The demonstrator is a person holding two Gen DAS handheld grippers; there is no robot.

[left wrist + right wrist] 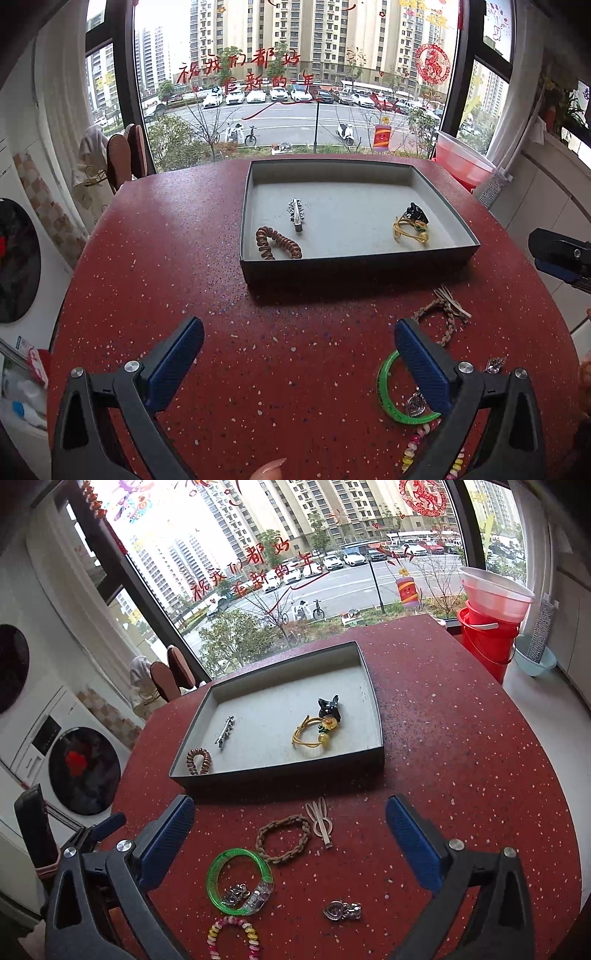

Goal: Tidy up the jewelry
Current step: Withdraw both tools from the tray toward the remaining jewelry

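Note:
A grey tray [458, 210] [373, 709] on the red table holds a brown coil hair tie [277, 243] [198, 761], a silver hair clip [296, 215] [225, 731], a yellow hair tie with a flower [408, 229] [314, 733] and a black clip [328, 706]. Loose on the table lie a green bangle [236, 880] [388, 398], a braided brown band [284, 838] [445, 321], a beige clip [320, 821], silver charms [341, 910] and a pink bead bracelet [232, 938]. My left gripper [299, 336] is open and empty. My right gripper [290, 814] is open and empty above the loose pieces.
Red buckets with a clear basin [491, 627] stand beyond the table's far right edge. Chairs [173, 675] sit at the far left by the window. A washing machine [74, 760] stands left of the table.

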